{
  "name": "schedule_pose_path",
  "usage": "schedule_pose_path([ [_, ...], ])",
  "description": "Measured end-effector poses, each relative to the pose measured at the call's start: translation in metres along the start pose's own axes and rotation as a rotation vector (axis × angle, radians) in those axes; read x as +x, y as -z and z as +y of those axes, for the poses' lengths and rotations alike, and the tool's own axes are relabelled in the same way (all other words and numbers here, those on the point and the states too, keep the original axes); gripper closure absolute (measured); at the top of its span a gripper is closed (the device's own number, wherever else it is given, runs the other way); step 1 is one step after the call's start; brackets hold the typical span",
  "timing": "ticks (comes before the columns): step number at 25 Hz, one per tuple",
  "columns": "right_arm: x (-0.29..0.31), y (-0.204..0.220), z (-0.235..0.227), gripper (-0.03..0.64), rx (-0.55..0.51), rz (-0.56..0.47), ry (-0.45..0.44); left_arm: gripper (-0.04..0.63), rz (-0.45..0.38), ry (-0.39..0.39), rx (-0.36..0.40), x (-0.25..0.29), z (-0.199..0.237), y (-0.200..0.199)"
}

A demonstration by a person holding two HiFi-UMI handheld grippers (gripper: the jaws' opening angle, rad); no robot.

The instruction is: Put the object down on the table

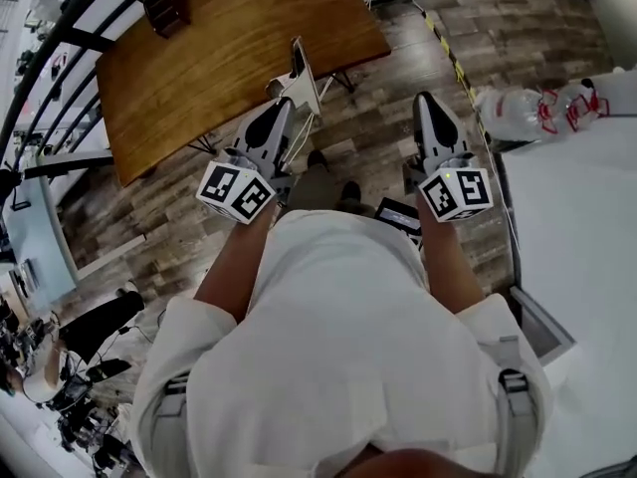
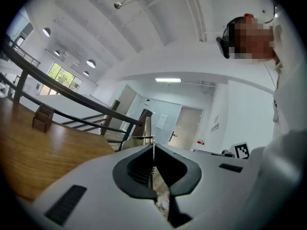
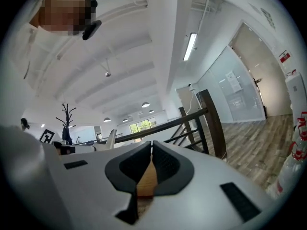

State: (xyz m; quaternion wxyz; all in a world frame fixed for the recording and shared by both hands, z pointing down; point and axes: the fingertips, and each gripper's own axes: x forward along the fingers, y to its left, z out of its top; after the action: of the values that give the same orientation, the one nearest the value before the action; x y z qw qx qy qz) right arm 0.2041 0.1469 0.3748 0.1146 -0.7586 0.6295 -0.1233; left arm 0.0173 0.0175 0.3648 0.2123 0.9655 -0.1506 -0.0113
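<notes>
My left gripper is shut on a thin, flat, pale panel. The panel sticks out edge-on past the jaw tips, over the near corner of a brown wooden table. It hangs in the air, clear of the tabletop. My right gripper is held up beside it over the wooden floor, with its jaws closed tip to tip and nothing between them. Both grippers are close in front of the person's white shirt.
A small dark box stands at the table's far side. A dark railing runs along the left. At right are a white table and plastic bottles. Yellow-black tape lines the floor.
</notes>
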Motion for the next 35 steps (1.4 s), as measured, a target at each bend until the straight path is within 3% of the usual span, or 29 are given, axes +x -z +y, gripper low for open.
schedule_pose_path([
  [7,0.065,0.000,-0.011,0.589,-0.025,0.016,-0.013,0.577,-0.036,-0.087,-0.011,0.032,0.062,-0.009],
  [17,0.171,-0.043,-0.041,0.589,-0.099,0.041,-0.036,0.577,-0.090,-0.098,-0.062,0.104,0.124,-0.056],
  [25,0.253,-0.041,-0.034,0.589,-0.132,0.079,-0.086,0.577,-0.102,-0.100,-0.119,0.137,0.172,-0.077],
  [29,0.289,-0.040,-0.035,0.589,-0.128,0.090,-0.121,0.577,-0.112,-0.109,-0.154,0.152,0.191,-0.083],
  [35,0.340,-0.025,-0.037,0.589,-0.133,0.149,-0.228,0.577,-0.156,-0.183,-0.209,0.166,0.224,-0.086],
])
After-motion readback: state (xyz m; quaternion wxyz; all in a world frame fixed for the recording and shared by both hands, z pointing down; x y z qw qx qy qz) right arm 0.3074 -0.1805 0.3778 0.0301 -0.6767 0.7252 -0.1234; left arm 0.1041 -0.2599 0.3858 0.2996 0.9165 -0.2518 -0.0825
